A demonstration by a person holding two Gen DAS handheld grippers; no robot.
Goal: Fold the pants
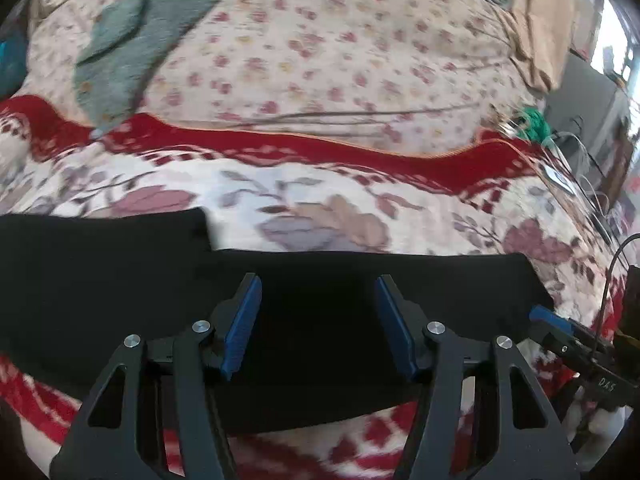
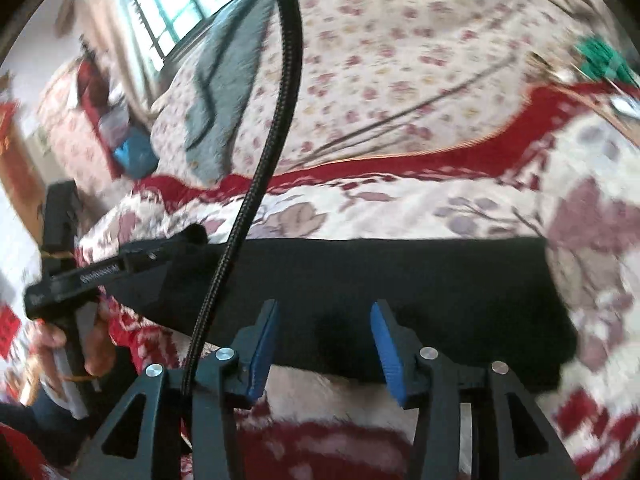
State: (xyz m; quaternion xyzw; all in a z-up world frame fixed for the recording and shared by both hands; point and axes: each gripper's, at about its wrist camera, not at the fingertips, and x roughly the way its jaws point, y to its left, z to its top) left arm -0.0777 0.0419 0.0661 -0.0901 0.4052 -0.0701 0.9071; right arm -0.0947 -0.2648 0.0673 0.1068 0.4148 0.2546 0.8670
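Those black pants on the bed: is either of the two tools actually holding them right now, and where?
No. Both tools stand open over the black pants: the left tool and the right tool have nothing between their blue pads.

place: home bedroom | evidence: bed with floral blanket (image 1: 320, 196), flowered quilt (image 1: 340, 52), barred window (image 2: 168, 4)

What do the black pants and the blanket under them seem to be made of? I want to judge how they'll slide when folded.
The pants look like a matte black woven or knit cloth, no sheen; the weave is too dark to tell. The blanket looks like plush fleece: soft, fuzzy pile and blurred printed flowers. Likely some grip between them.
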